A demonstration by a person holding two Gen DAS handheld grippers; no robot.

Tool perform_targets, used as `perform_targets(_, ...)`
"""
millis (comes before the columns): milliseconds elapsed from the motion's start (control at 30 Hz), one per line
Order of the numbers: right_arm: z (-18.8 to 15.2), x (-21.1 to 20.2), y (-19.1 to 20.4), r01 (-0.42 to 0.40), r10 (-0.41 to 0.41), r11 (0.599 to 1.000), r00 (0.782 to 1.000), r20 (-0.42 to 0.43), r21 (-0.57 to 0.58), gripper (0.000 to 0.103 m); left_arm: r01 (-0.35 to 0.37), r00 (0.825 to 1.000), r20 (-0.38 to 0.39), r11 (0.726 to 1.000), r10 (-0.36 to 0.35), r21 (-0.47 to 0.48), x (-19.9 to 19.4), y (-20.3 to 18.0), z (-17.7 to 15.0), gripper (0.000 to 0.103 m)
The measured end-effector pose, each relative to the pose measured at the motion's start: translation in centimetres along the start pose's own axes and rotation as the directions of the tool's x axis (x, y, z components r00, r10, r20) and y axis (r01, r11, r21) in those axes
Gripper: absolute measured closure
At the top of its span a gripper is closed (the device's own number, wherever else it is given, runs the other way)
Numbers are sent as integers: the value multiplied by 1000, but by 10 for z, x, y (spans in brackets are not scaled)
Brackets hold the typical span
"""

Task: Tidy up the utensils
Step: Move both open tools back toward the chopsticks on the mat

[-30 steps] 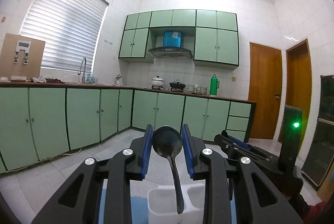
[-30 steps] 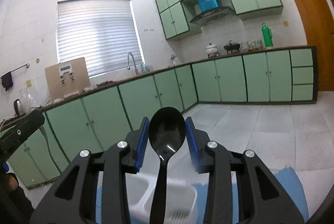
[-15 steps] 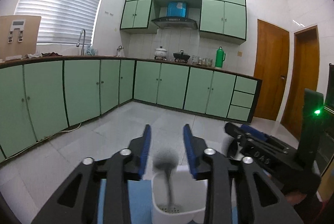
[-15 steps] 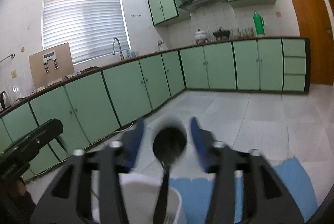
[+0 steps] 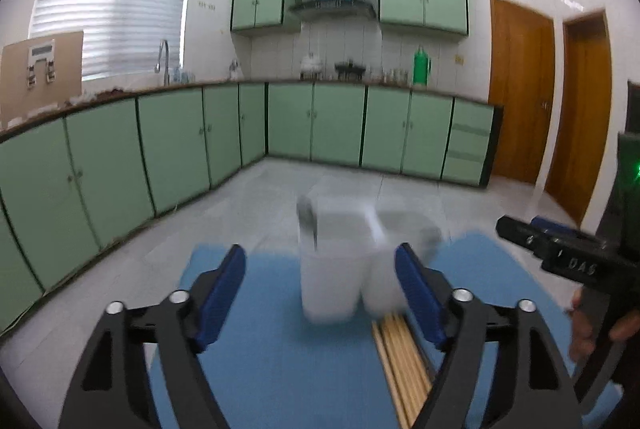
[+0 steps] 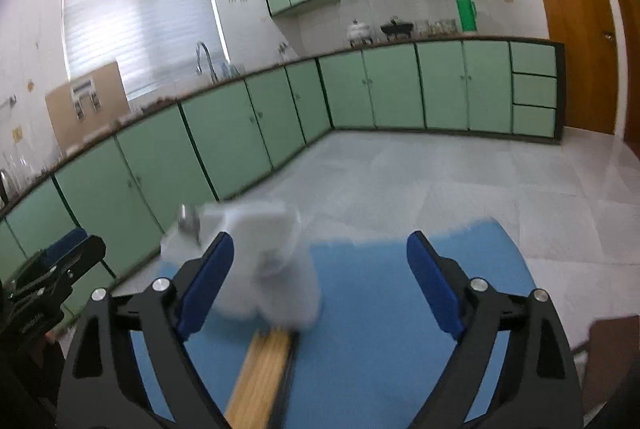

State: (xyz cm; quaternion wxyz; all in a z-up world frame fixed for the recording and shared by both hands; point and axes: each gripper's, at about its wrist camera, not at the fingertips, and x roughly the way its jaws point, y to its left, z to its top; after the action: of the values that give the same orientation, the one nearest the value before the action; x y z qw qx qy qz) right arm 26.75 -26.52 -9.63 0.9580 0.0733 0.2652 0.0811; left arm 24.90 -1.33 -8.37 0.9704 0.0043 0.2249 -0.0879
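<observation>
- While the frames are blurred, the left gripper [image 5: 320, 285] is seen with its jaws spread wide, nothing held between them.
- The right gripper [image 6: 320, 281] is likewise spread apart and empty.
- A white utensil holder [image 5: 340, 261] is stood on the blue mat [image 5: 280, 369], with a dark spoon [image 5: 306, 219] seen in its left compartment.
- A bundle of wooden chopsticks [image 5: 400, 361] is laid on the mat just in front of the holder.
</observation>
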Motion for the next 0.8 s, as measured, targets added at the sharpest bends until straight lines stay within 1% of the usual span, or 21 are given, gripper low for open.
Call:
perform_targets(33, -15, -7, 2, 2, -2, 1000, 999, -35, -7, 17, 0, 1000, -26, 1000, 0, -4, -5, -4, -12, 24)
perform_targets(100, -37, -17, 7, 11, -13, 1000, 997, -74, -23, 17, 10, 996, -92, 1000, -10, -1, -13, -12, -37, 24)
perform_targets(200, -73, -28, 18, 12, -21, 998, 988, -153, -58, 17, 16, 984, -175, 999, -9, 34, -24, -27, -72, 24)
perform_targets(267, -92, -34, 23, -3, -11, 997, 981, -195, -73, 22, 21, 976, -219, 999, -12, 41, -27, -31, -88, 24)
perform_targets(333, -111, -39, 31, 0, -24, 995, 970, -242, -101, 26, 22, 964, -265, 999, -12, 33, -29, -35, -104, 24)
perform_targets(400, -127, -45, 34, -8, -23, 994, 962, -273, -112, 28, 12, 955, -296, 999, -1, 37, -29, -34, -113, 24)
perform_targets(533, -153, -47, 38, -18, -32, 990, 937, -348, -138, 37, 6, 942, -336, 999, 5, 32, -35, -34, -128, 24)
perform_targets(667, -166, -48, 42, -20, -39, 988, 925, -377, -152, 37, 6, 935, -353, 999, 10, 45, -39, -32, -136, 24)
perform_targets(767, -170, -44, 45, -22, -40, 988, 920, -389, -155, 38, 1, 932, -361, 999, 15, 44, -38, -27, -139, 24)
perform_targets(800, -168, -42, 46, -20, -44, 987, 922, -386, -161, 38, -2, 931, -364, 999, 17, 43, -38, -26, -141, 24)
